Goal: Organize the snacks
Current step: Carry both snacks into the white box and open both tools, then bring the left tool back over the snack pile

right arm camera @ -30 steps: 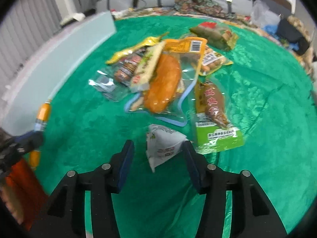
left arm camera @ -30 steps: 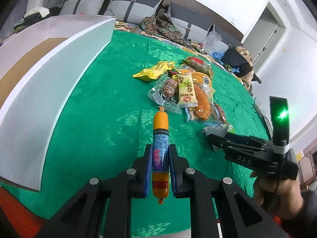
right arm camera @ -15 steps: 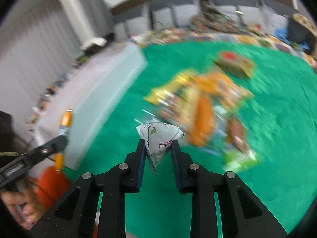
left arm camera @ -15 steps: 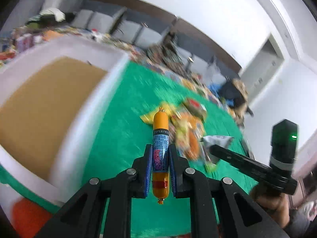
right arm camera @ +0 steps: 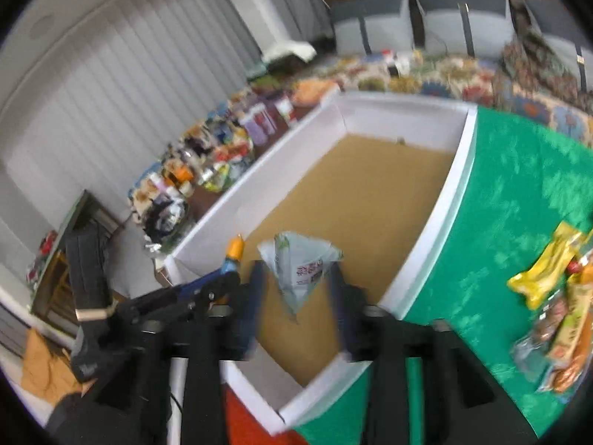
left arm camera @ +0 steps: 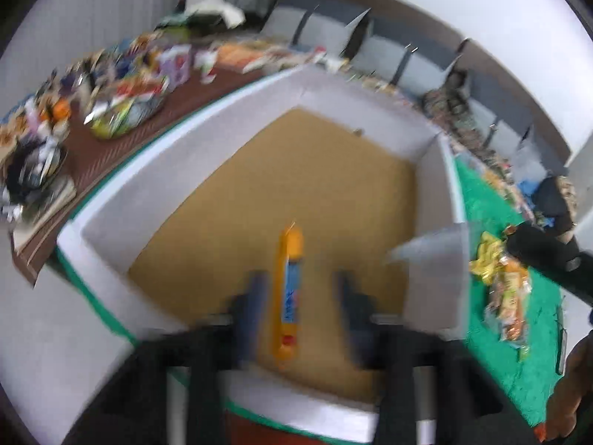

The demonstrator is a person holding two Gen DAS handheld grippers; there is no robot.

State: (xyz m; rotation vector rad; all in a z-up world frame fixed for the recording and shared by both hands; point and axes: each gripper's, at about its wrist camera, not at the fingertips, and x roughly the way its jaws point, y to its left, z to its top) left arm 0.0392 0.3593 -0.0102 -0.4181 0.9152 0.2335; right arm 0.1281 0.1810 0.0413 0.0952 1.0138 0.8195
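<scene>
Room with grey vertical blinds and a row of grey cushions along the wall; a green cloth (right arm camera: 519,193) covers the work surface. A side table (left arm camera: 122,137) beyond it is crowded with packaged goods, too blurred to name.

White-walled box (right arm camera: 454,181) with a brown cardboard floor sits at the cloth's left edge, open-topped, plainly the collecting bin.

Unsorted snack pile (right arm camera: 563,296) lies on the cloth, well apart from the box.

Left gripper (left arm camera: 300,296) over the box floor, fingers spread; sausage stick (left arm camera: 287,289) between them, touching neither as far as the blur allows, likely just released.

Right gripper (right arm camera: 296,296) also over the box, fingers apart; white triangular packet (right arm camera: 300,267) between them, contact uncertain.
</scene>
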